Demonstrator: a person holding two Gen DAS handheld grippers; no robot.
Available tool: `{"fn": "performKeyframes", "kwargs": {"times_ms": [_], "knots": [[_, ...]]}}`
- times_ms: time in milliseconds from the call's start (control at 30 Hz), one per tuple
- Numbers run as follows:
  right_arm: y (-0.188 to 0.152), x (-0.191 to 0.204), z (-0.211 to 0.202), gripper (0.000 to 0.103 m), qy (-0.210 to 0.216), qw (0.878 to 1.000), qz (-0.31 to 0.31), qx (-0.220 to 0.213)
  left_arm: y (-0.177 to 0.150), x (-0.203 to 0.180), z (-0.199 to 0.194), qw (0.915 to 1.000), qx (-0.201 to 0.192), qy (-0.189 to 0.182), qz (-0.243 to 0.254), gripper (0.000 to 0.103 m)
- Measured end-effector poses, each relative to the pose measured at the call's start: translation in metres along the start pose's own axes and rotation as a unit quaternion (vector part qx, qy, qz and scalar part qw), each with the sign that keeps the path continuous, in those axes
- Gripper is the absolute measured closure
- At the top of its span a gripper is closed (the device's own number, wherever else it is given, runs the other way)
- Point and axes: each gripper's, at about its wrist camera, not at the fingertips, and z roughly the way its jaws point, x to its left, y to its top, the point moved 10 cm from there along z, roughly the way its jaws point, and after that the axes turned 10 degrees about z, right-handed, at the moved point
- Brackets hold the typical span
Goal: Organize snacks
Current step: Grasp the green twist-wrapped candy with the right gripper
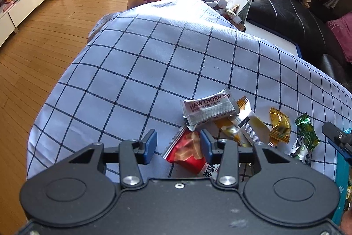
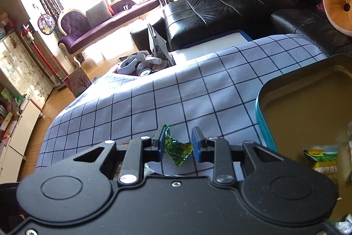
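A checked cloth [image 1: 154, 54] is being used as the work surface, and a small pile of snacks is lying on its near right part. In the left wrist view the left gripper [image 1: 178, 143] is being held low over this pile with its blue pads apart; a red packet [image 1: 187, 151] is lying between them, its right edge just beside the right pad, while the left pad is standing clear of it, so nothing is being pinched. Just beyond the red packet a silver packet [image 1: 209, 109] printed with HAWTHORN is resting on a white-and-yellow stick [image 1: 248, 122]. To the right of these a gold candy [image 1: 279, 126] and a green candy [image 1: 307, 133] are lying apart on the cloth, and the tip of the right gripper [image 1: 337, 139] is being seen at the frame's right edge. In the right wrist view the green candy [image 2: 177, 148] is being clamped between the right gripper's [image 2: 178, 144] blue pads and is being carried above the cloth [image 2: 198, 91]. A teal tin [image 2: 260, 124] with a gold inside is standing to the right of this gripper, and a green-and-yellow packet [image 2: 323, 158] is lying in it. A black sofa [image 2: 220, 12] is being seen beyond the cloth.
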Motion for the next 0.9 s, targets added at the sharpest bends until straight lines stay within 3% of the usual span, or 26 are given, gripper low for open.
{"fn": "performKeyframes", "kwargs": {"times_ms": [100,200,367,733,800,900], "knots": [[-0.007,0.002,0.012,0.064,0.021,1.000,0.009,0.019,-0.001,0.000,0.000,1.0000,-0.002,-0.002,0.004,0.058],[-0.006,0.002,0.014,0.063,0.022,1.000,0.007,0.009,-0.002,0.001,0.000,0.9999,-0.003,-0.006,0.007,0.056],[-0.016,0.006,0.018,0.063,0.043,0.998,0.008,0.048,-0.003,0.006,-0.002,0.9999,-0.001,-0.014,0.004,0.055],[-0.031,0.018,0.015,0.062,-0.012,0.995,-0.094,0.018,0.000,0.016,-0.005,0.9992,-0.003,-0.035,-0.021,0.057],[-0.031,0.017,0.013,0.073,-0.027,0.994,-0.103,0.011,0.000,0.015,-0.007,0.9992,-0.005,-0.035,-0.019,0.057],[-0.030,0.017,0.009,0.076,-0.023,0.995,-0.098,0.007,0.001,0.012,-0.008,0.9990,-0.009,-0.040,-0.020,0.057]]}}
